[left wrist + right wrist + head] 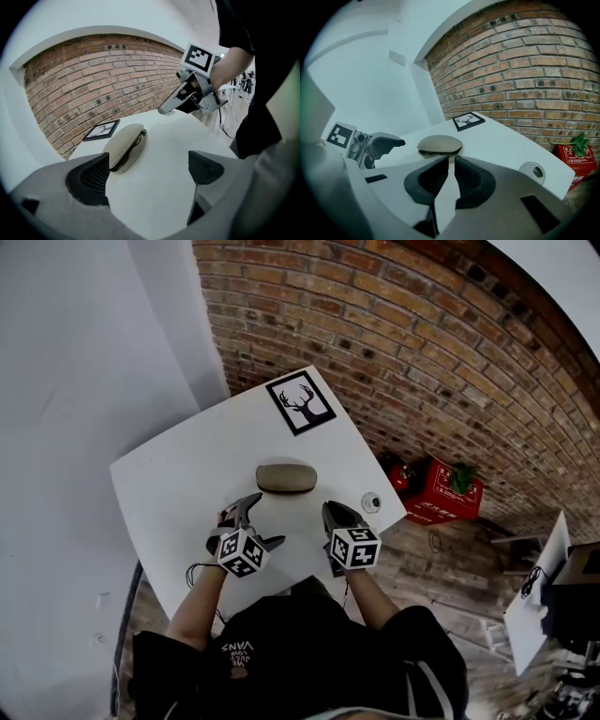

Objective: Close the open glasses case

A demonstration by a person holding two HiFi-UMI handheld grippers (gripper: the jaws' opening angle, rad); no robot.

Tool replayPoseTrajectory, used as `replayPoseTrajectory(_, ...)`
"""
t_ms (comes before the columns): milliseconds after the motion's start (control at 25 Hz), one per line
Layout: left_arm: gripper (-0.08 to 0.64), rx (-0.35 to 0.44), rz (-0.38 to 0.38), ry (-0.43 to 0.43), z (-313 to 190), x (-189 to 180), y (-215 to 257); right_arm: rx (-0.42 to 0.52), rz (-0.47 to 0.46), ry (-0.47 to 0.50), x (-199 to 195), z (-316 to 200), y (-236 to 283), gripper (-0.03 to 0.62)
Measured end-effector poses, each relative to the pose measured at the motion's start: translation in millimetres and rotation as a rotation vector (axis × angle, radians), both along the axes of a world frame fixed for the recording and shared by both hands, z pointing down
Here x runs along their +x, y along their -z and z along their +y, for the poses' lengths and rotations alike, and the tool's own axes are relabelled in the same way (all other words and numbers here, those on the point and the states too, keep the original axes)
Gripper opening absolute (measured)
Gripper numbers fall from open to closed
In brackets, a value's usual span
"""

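Observation:
The beige glasses case (286,478) lies on the white table (178,493), just beyond both grippers. In the left gripper view the case (123,145) has its lid down to a narrow gap, with dark glasses showing inside. My left gripper (258,519) hovers short of the case's near left side, its jaws wide apart (149,168) and empty. The right gripper (330,510) points at the case's right end (439,142) from a short way off. Its jaws stand almost together (451,159) with nothing between them. Neither gripper touches the case.
A framed deer picture (301,402) lies at the table's far corner. A round cable grommet (371,502) sits near the right edge. On the floor by the brick wall stands a red box (442,491) with a green plant.

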State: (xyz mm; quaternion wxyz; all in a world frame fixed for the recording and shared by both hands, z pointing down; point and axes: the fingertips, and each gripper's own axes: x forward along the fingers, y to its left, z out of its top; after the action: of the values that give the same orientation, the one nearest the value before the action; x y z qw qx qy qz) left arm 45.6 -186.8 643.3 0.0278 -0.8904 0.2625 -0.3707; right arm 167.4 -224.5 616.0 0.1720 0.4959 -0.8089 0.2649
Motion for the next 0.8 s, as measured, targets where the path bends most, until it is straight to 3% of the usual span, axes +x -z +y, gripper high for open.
replayPoseTrajectory(200, 0.495, 0.053, 0.054, 0.018, 23, -13, 24, 0.015, -0.016, -0.050, -5, 33, 9, 0.035)
replayPoseTrajectory(480, 0.319, 0.160, 0.223, 0.105, 43, -50, 85, 0.054, -0.018, -0.094, -24, 73, 23, 0.024)
replayPoseTrajectory(600, 0.171, 0.192, 0.286, 0.138, 57, -67, 100, 0.075, -0.018, -0.114, -31, 90, 30, 0.015)
replayPoseTrajectory(800, 0.116, 0.234, 0.335, 0.167, 79, -90, 121, 0.108, -0.027, -0.140, -44, 116, 40, 0.002)
